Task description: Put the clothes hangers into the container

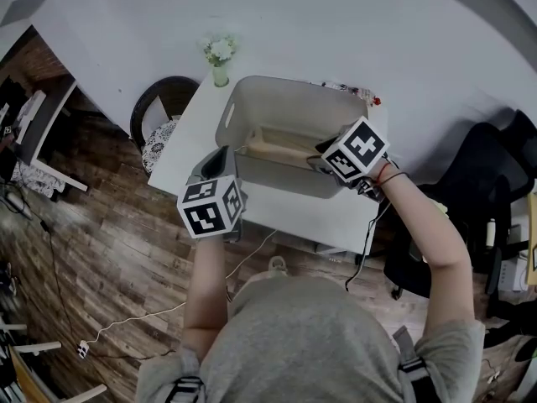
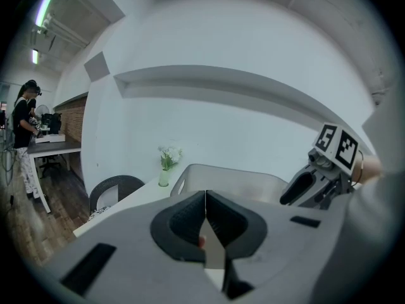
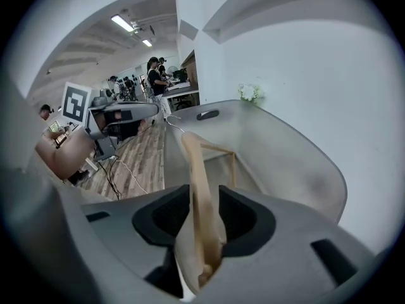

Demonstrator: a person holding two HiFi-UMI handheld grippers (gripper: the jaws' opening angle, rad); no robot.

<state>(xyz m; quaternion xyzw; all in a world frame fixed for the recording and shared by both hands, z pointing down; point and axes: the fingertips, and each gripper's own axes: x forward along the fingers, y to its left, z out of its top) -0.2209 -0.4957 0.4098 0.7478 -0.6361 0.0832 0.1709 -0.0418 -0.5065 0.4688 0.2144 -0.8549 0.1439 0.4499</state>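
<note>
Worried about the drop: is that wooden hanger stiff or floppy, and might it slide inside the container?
Likely stiff: the wooden hanger keeps straight bars between the right hand-held gripper's open jaws. Probably light, given its thin bars. It may slide on the container's smooth wall.

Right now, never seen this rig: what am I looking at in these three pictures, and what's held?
There is no robot here. A person holds a two-jaw gripper in each hand, and the marker cubes are part of those grippers. The head view looks down from the person's head. The other two views ride on the grippers and look along their jaws. On the white table stand a grey container and a small vase of flowers. The left gripper is shut and empty. The right gripper is open, with a wooden hanger between its jaws, reaching into the container.
</note>
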